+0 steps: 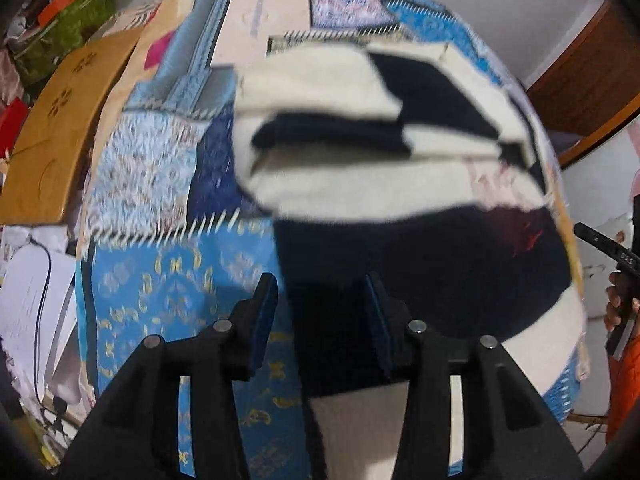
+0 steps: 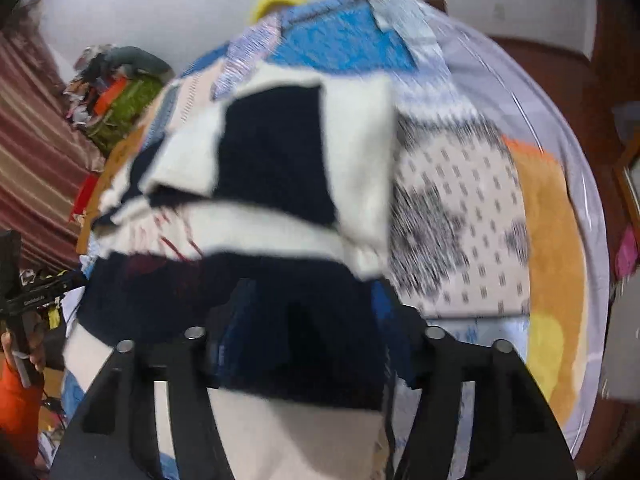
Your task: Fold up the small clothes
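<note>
Patchwork cloth [image 1: 168,288] in blues and pinks covers the surface, whose rounded edge drops away at nine o'clock toward a tan board [image 1: 68,120] and loose papers [image 1: 32,300]. On it lies the navy-and-cream garment [image 1: 360,184], partly folded, its near navy band reaching six o'clock. Above that band the left hand-held gripper [image 1: 320,320] has its jaws apart, nothing pinched. Across the garment's near edge, the right hand-held gripper [image 2: 308,320] also stands parted, though blur hides whether its pads touch cloth. Bare patterned cloth [image 2: 460,220] at three o'clock in the right view leaves open room.
</note>
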`<state>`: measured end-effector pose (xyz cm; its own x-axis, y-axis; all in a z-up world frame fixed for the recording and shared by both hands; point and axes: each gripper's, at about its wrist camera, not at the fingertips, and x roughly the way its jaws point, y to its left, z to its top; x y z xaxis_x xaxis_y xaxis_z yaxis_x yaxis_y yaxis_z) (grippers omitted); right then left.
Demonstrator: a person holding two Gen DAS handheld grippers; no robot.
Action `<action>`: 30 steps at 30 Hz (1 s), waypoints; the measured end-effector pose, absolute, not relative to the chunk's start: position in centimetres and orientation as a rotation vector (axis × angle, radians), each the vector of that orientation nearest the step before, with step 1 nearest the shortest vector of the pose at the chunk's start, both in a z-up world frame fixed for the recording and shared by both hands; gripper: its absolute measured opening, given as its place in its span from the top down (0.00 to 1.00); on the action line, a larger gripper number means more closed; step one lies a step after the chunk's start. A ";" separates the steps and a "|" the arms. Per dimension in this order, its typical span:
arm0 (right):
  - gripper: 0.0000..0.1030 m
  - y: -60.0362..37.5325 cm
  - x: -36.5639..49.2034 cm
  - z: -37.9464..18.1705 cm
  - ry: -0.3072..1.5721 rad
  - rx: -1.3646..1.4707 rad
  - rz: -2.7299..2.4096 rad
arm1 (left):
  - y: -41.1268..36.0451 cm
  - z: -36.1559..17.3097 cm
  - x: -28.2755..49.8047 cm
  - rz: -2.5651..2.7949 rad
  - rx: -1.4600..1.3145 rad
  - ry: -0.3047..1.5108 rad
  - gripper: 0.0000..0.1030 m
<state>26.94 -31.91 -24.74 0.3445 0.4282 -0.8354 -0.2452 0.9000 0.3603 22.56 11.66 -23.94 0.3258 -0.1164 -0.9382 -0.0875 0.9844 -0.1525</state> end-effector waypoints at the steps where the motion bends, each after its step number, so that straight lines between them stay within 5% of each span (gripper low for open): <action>1: 0.44 -32.3 26.8 -25.5 1.167 0.189 0.431 | 11.7 -24.4 22.3 -0.013 -0.191 1.257 0.57; 6: 0.44 -34.5 25.9 -29.2 1.287 0.283 0.410 | 11.8 -25.6 21.2 0.010 -0.229 1.265 0.48; 16: 0.45 -35.5 24.7 -30.6 1.320 0.465 0.477 | 11.5 -25.2 20.6 -0.037 -0.311 1.272 0.48; 24: 0.61 -34.3 24.5 -30.5 1.318 0.503 0.512 | 11.6 -25.8 21.4 -0.110 -0.396 1.273 0.48; 30: 0.78 -32.6 24.7 -29.6 1.281 0.453 0.516 | 10.6 -25.1 21.4 -0.137 -0.367 1.251 0.71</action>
